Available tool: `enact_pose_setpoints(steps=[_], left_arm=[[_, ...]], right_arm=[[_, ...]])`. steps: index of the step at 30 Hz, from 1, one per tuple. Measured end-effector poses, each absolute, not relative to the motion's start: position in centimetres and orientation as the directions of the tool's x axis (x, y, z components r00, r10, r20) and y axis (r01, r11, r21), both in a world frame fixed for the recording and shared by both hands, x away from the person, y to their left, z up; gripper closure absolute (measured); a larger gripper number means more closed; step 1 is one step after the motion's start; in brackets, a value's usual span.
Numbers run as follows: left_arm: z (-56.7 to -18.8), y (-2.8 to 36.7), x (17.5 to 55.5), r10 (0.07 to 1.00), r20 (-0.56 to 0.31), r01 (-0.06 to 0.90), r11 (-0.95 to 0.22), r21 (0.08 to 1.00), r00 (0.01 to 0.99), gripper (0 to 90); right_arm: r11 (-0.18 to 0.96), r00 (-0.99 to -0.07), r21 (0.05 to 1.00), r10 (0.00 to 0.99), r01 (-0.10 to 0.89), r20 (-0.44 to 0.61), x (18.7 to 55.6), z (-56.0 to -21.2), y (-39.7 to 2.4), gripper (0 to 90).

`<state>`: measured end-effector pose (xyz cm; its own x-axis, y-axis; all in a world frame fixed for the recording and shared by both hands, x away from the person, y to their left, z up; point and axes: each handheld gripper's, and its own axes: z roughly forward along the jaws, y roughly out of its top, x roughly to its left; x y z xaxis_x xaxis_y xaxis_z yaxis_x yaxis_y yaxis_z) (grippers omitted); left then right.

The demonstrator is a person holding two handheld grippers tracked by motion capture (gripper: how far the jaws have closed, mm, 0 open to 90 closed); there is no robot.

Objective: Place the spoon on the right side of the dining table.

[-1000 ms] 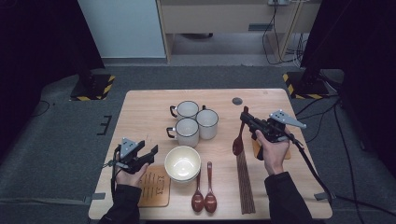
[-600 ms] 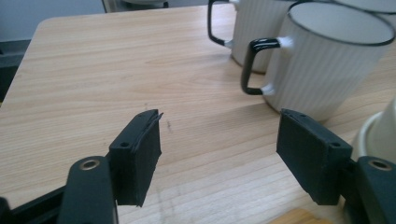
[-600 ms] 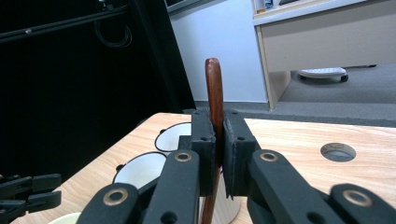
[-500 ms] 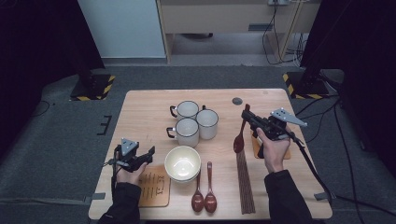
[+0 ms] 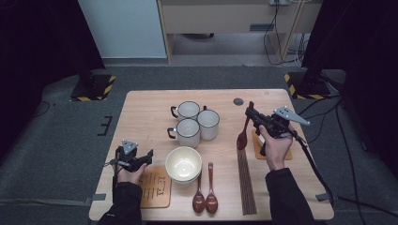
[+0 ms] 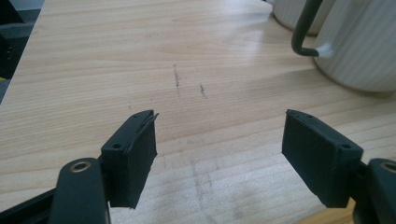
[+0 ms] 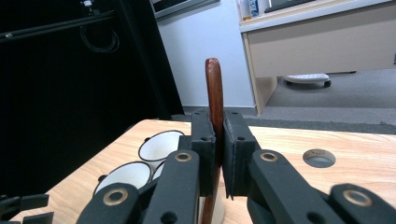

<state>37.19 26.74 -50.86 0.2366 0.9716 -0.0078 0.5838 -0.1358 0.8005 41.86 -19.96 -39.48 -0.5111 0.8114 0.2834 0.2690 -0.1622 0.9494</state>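
My right gripper [image 5: 250, 115] is shut on the handle of a dark wooden spoon [image 5: 241, 139], held above the table's right side with the spoon's bowl hanging down. In the right gripper view the handle [image 7: 214, 84] stands upright between the closed pads of that gripper [image 7: 218, 127]. My left gripper [image 5: 149, 156] hovers low over the table's front left, pointing right toward a white bowl [image 5: 183, 164]. Its jaws have just been opening. In the left gripper view they stand wide around bare wood, the gripper [image 6: 219, 135] empty.
Three white mugs [image 5: 188, 131] cluster at mid-table; one [image 6: 359, 46] is close ahead of the left jaws. Two wooden spoons [image 5: 204, 196] and a bundle of chopsticks [image 5: 246, 183] lie at the front. A patterned wooden coaster [image 5: 155, 188] lies by the left hand, an orange one [image 5: 286, 153] under the right.
The left gripper has sunk a little toward the table and its jaws stand wider apart. The right gripper and its spoon have kept still.
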Motion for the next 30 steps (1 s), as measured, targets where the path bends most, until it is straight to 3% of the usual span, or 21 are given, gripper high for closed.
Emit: enact_pose_setpoints(steps=[30], left_arm=[[-52.8, 27.3, 38.3, 0.970, 0.050, 0.648, -0.198, 0.736, 0.239, 25.6]], right_arm=[[-0.186, -0.459, 0.946, 0.839, 0.264, 0.293, 43.2, -39.1, -21.3, 84.8]])
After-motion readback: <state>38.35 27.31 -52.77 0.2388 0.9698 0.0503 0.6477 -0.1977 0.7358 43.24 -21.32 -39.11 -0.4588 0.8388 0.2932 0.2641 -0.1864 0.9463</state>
